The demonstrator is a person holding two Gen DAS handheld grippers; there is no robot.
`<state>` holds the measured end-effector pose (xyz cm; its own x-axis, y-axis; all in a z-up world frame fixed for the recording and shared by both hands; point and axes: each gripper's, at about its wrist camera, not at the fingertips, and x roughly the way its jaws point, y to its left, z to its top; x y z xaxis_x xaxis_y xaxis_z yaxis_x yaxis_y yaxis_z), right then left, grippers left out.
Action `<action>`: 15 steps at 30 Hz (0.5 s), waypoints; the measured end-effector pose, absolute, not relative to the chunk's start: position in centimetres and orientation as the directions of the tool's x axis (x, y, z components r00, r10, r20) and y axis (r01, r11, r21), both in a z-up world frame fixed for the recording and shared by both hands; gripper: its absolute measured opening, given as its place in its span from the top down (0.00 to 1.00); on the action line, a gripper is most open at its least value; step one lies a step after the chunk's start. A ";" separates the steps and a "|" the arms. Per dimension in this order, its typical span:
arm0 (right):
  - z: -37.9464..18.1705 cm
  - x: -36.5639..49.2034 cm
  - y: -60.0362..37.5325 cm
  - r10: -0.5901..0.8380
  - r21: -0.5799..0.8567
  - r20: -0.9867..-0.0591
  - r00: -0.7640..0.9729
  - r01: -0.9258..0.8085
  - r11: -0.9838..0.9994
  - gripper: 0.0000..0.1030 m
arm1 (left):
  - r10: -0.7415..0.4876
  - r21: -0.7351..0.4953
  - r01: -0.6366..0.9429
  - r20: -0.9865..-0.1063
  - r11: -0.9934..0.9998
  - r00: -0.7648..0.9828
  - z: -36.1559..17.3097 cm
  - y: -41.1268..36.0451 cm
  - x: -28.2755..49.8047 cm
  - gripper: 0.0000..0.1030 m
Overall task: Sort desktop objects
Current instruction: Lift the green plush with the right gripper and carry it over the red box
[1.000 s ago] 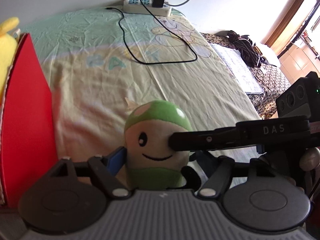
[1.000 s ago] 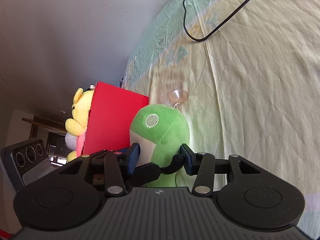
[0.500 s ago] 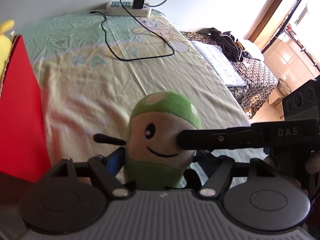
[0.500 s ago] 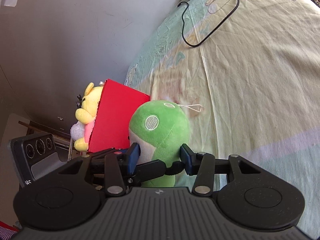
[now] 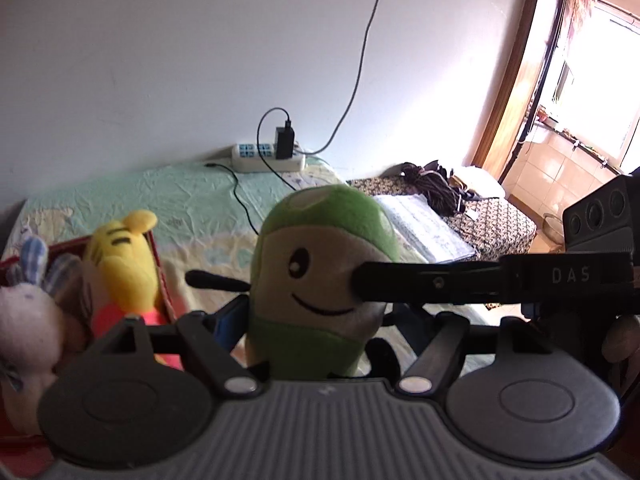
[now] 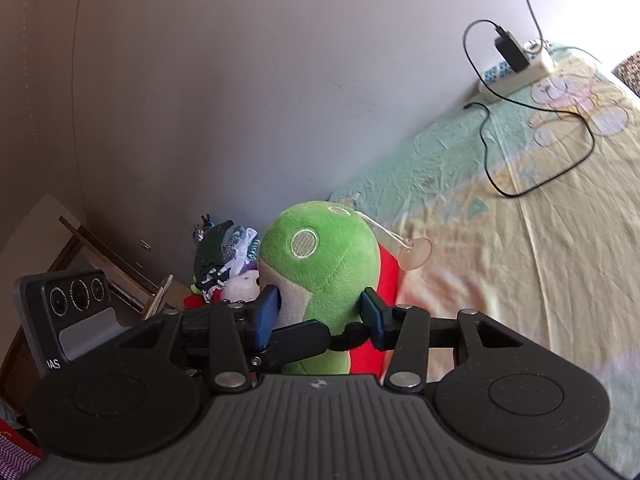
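A green plush toy (image 5: 320,276) with a smiling cream face is held in the air by both grippers. My left gripper (image 5: 308,332) is shut on its lower body. My right gripper (image 6: 320,312) is shut on its sides from the other direction, and one right finger (image 5: 424,282) crosses the toy's face in the left wrist view. The toy's back (image 6: 324,264) and its clear suction cup (image 6: 416,254) show in the right wrist view. A red box (image 5: 160,272) at the left holds a yellow plush (image 5: 120,256) and a white plush (image 5: 24,328).
The surface is a pale green and yellow sheet (image 6: 540,208). A white power strip (image 5: 268,158) with a black charger and a looping black cable (image 6: 540,152) lies at the far wall. A patterned bed with dark clothes (image 5: 440,184) is at the right.
Both grippers have lifted the green plush up and toward the red box. The views tilted upward, and the plush toys inside the box came into sight.
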<state>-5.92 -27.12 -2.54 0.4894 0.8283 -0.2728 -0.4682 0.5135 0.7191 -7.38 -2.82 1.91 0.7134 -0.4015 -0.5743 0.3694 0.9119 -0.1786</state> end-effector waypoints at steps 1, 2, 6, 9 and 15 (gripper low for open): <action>-1.9 -5.9 -26.2 0.832 0.708 -0.262 0.490 -0.488 0.510 0.53 | -0.396 -0.173 0.364 -0.554 0.915 0.732 2.7 -1.6 -7.8 0.27; -1.0 -6.0 -25.0 0.837 0.694 -0.245 0.489 -0.515 0.504 0.53 | -0.390 -0.167 0.359 -0.537 0.918 0.748 3.5 -0.3 -8.1 0.27; 1.1 -5.6 -20.1 0.861 0.657 -0.196 0.470 -0.589 0.471 0.53 | -0.346 -0.121 0.330 -0.488 0.936 0.801 5.5 4.3 -9.2 0.27; 1.9 -5.1 -16.5 0.879 0.638 -0.174 0.444 -0.629 0.444 0.53 | -0.301 -0.090 0.294 -0.464 0.952 0.833 6.4 7.8 -9.8 0.27; 2.4 -3.7 -8.8 0.909 0.606 -0.182 0.375 -0.685 0.404 0.53 | -0.221 -0.060 0.218 -0.464 0.974 0.858 6.3 14.6 -10.5 0.26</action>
